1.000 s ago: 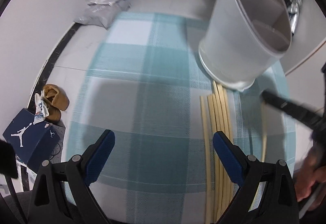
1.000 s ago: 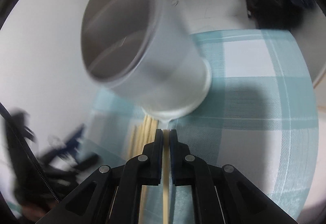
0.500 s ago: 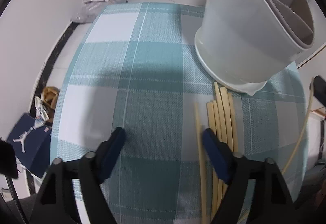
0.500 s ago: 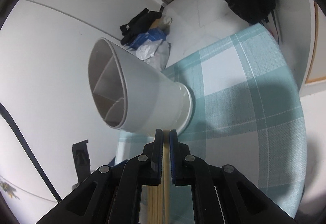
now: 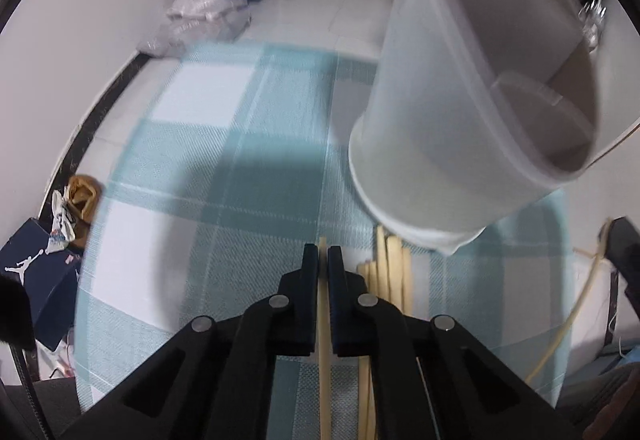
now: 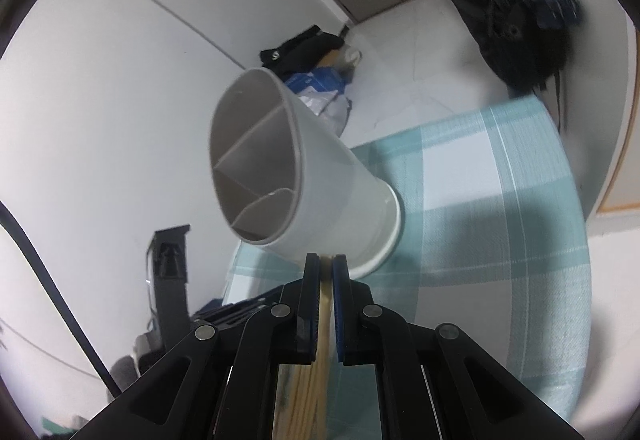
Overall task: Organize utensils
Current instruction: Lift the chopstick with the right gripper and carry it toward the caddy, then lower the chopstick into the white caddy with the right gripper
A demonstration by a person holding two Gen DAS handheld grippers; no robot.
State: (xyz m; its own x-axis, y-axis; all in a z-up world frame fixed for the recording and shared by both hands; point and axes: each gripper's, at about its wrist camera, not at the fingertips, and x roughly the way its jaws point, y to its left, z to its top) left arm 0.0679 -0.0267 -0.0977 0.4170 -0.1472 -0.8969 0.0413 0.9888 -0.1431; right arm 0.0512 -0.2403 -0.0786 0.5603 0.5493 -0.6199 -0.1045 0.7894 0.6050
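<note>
2 chopsticks gripped; only right wrist view shows holder (image 6: 296, 176) dividers.

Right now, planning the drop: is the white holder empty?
Seemingly empty: the white holder shows bare dividers in the right wrist view; compartment bottoms partly hidden.

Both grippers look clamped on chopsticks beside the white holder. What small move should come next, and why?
Probably lift the right gripper a little more, to carry its chopstick up to the divided holder's open mouth. The left gripper, jaws just closed on another chopstick, can follow; more chopsticks remain on the tablecloth.
</note>
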